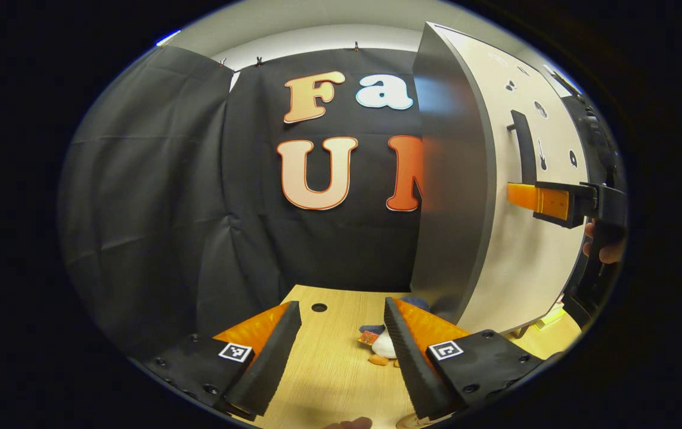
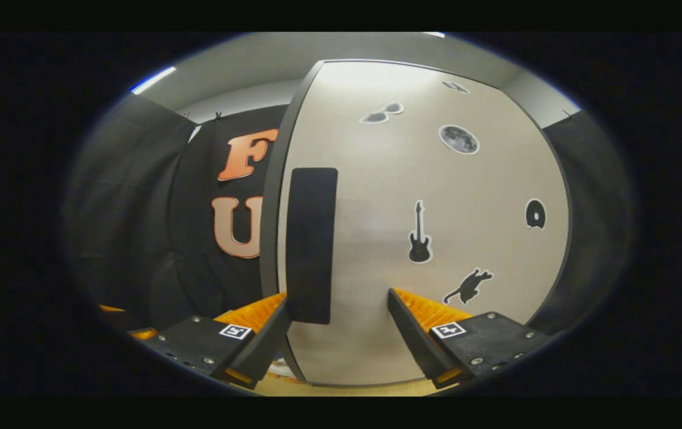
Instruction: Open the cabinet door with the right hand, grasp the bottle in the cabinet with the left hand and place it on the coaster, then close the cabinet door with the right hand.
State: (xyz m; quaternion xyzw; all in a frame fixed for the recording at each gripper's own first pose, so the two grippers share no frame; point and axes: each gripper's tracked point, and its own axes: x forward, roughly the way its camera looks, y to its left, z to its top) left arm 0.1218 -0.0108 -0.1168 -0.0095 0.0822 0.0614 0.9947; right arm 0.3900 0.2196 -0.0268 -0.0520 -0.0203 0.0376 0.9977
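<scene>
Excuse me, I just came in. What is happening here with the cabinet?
A person holds a gripper in each hand. The right gripper is open at the dark handle of the cabinet door, not clamped on it. The left gripper hangs open and empty above the wooden table, where a small plush toy lies near the cabinet.

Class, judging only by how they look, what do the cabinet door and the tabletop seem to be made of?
Cabinet door: probably laminated board, smooth and pale with a satin sheen, a darker grey edge and stickers lying flat. Tabletop: light wood or wood-effect laminate; fine straight grain lines show, matt finish.
</scene>
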